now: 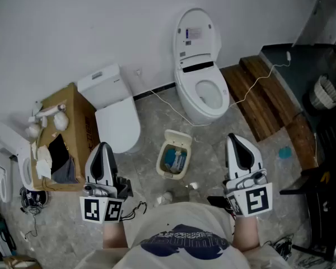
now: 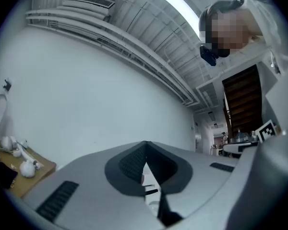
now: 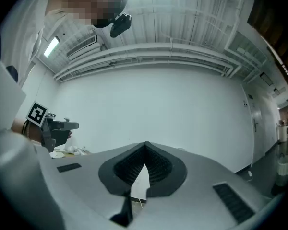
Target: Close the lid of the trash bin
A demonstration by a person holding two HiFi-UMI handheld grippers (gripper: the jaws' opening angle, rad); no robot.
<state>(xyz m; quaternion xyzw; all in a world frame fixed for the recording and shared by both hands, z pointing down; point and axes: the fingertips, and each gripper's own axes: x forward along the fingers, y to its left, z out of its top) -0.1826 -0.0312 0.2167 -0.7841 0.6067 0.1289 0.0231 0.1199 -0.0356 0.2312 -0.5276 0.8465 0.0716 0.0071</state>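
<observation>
A small cream trash bin (image 1: 174, 158) stands on the grey stone floor between my two grippers, its lid (image 1: 178, 135) tipped open at the far side and blue rubbish inside. In the head view my left gripper (image 1: 103, 148) is held to the bin's left and my right gripper (image 1: 237, 139) to its right, both well above the floor and apart from the bin. Both are shut with nothing between the jaws. The left gripper (image 2: 145, 147) and the right gripper (image 3: 145, 147) each look at the white wall over closed tips; the bin is hidden in both gripper views.
A white toilet (image 1: 200, 86) with raised lid stands by the far wall, a second closed toilet (image 1: 113, 111) to its left. A cardboard box (image 1: 67, 133) with oddments sits at the left. Wooden planks (image 1: 266, 97) and a white cable (image 1: 173, 108) lie on the floor.
</observation>
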